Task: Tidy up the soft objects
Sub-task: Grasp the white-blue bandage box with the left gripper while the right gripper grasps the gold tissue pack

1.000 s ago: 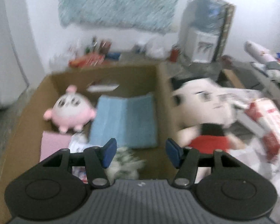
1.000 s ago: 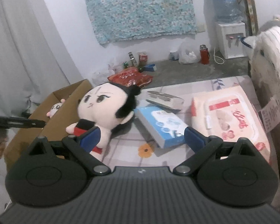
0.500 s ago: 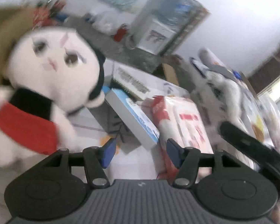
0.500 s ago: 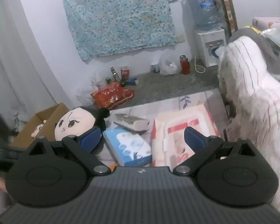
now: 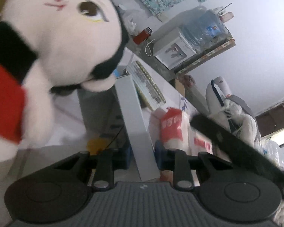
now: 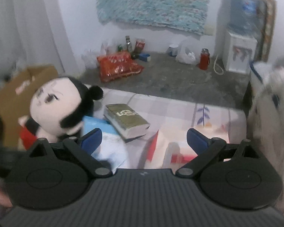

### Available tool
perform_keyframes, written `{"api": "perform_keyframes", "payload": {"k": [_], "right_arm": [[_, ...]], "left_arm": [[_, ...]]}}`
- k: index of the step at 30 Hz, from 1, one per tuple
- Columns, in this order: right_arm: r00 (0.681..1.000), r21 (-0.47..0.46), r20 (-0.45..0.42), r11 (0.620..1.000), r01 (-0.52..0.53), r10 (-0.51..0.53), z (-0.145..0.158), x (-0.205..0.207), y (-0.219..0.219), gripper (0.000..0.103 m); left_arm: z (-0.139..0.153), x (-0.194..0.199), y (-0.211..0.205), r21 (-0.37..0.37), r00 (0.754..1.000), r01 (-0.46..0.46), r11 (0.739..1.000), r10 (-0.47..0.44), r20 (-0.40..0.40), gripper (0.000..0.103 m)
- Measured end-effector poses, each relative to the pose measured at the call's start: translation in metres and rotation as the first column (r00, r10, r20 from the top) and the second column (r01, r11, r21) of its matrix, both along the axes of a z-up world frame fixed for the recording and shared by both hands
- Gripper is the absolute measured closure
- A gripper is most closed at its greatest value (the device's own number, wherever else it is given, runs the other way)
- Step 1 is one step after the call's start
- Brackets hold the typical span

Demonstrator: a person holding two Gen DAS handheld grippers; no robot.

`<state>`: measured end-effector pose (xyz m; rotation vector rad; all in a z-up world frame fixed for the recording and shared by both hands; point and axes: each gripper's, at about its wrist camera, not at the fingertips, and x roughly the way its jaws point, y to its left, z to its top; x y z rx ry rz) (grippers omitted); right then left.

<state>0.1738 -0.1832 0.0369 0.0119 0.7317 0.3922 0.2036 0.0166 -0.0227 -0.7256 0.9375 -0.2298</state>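
A plush doll with a pale face, black hair and red clothes lies on the patterned mat; in the right wrist view it leans by a cardboard box. My left gripper is low over the mat, jaws apart around the end of a white and blue tissue box, not closed on it. My right gripper is open and empty above a red and white pack. A white furry soft thing hangs at the right.
A thick book lies on the mat behind the tissue box. A red snack bag, bottles, a red flask and a water dispenser stand on the floor by the wall. The right gripper's arm crosses the left wrist view.
My left gripper swung away from the cardboard box, past the doll, and dropped low around the tissue box. My right gripper rose, then came down over the pack. Both stayed open.
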Motion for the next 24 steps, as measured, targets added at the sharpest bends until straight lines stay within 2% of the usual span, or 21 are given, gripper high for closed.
{"api": "perform_keyframes", "payload": {"k": [4,7,11,14,15,16,17,18,19,22,24], "right_arm": [[0.998,-0.051,-0.017,0.997,-0.061,0.061,0.000,0.018,0.018,0.007],[0.984,-0.114,-0.059,0.979,-0.172,0.166,-0.003,0.033,0.041,0.007],[0.948,-0.252,-0.072,0.914,-0.317,0.309,-0.012,0.047,0.071,0.007],[0.916,-0.303,-0.094,0.866,-0.399,0.389,-0.022,0.058,0.086,0.007],[0.911,-0.329,-0.126,0.850,-0.412,0.393,-0.029,0.062,0.092,0.007],[0.913,-0.350,-0.144,0.844,-0.407,0.381,-0.035,0.066,0.096,0.011],[0.914,-0.356,-0.164,0.842,-0.406,0.372,-0.042,0.069,0.100,0.019],[0.917,-0.332,-0.167,0.855,-0.398,0.362,-0.046,0.070,0.102,0.038],[0.929,-0.282,-0.159,0.887,-0.367,0.334,-0.044,0.070,0.100,0.046],[0.956,-0.262,-0.162,0.924,-0.279,0.243,-0.042,0.061,0.098,0.047],[0.970,-0.243,-0.146,0.943,-0.226,0.195,-0.037,0.050,0.090,0.047]], "left_arm": [[0.001,-0.022,0.015,-0.011,0.999,0.033,0.999,-0.033,-0.007,0.078],[0.004,-0.038,0.017,0.021,0.997,0.082,0.996,-0.082,0.014,0.078],[0.011,-0.063,0.015,0.078,0.984,0.163,0.984,-0.168,0.056,0.078],[0.013,-0.084,0.014,0.123,0.968,0.215,0.969,-0.229,0.106,0.078],[0.013,-0.089,0.014,0.138,0.962,0.229,0.964,-0.245,0.116,0.078],[0.014,-0.094,0.013,0.146,0.958,0.240,0.960,-0.258,0.123,0.078],[0.015,-0.096,0.013,0.153,0.955,0.247,0.957,-0.267,0.128,0.078],[0.015,-0.097,0.014,0.159,0.953,0.252,0.955,-0.273,0.129,0.078],[0.014,-0.096,0.015,0.155,0.951,0.256,0.954,-0.277,0.136,0.078],[0.011,-0.093,0.018,0.124,0.951,0.261,0.957,-0.277,0.139,0.079],[0.014,-0.094,0.018,0.142,0.944,0.275,0.951,-0.295,0.149,0.080]]}}
